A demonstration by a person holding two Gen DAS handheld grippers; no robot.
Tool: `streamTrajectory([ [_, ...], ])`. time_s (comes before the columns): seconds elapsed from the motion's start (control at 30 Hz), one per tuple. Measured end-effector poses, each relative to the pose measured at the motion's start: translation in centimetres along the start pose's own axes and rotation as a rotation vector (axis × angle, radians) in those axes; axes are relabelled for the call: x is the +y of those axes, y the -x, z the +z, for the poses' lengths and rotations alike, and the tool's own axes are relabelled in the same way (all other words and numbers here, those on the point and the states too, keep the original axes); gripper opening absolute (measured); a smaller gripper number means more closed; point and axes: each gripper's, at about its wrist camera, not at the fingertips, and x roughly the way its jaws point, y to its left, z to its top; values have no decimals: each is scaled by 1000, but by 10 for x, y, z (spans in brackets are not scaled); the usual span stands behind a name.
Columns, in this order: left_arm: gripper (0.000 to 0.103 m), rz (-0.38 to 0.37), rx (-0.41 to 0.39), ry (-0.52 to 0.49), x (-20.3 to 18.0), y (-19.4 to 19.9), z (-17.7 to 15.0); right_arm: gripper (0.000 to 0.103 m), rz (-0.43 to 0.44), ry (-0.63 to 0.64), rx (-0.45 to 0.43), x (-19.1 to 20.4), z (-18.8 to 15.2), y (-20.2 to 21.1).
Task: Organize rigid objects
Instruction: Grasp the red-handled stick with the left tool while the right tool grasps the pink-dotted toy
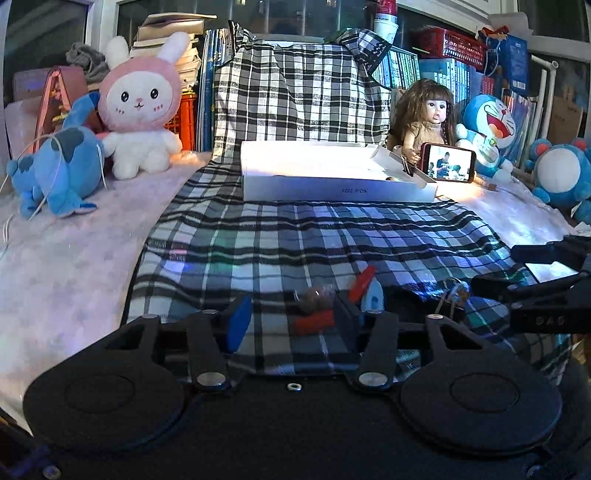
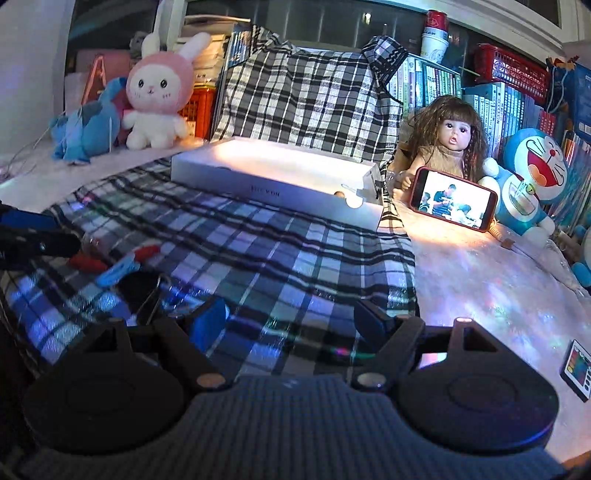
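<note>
- Small red pegs point(image 1: 357, 283), a blue clip point(image 1: 373, 300) and a black binder clip point(image 2: 142, 291) lying clustered on the plaid cloth point(image 1: 295, 236).
- White box point(image 1: 332, 173) behind, lamp-lit.
- Left gripper point(image 1: 291, 319) and right gripper point(image 2: 291, 317): jaws wide apart, holding nothing.

Dim room — dark windows point(image 1: 295, 14) behind packed bookshelves point(image 2: 443, 85), warm light on the table point(image 2: 480, 280).

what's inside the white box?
The white box is open-topped. Near its right end sit a binder clip and a small round item. Glare and the front wall hide the rest.
</note>
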Motion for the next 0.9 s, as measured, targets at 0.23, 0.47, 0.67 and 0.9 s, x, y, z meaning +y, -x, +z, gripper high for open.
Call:
streamTrajectory([
  [0.23,40,0,25,-48,-13,-7,-6,85,5,74,-6,20,-4,-1],
  [0.47,39,46,40,-56,-9,-16,-8,85,37,119,-15,34,-4,-3],
  [0.67,39,82,38,-35,1,-21,-6,85,78,133,-19,42,-3,-2],
  [0.9,38,55,28,-27,-1,-20,-5,85,125,79,-8,43,0,-3],
])
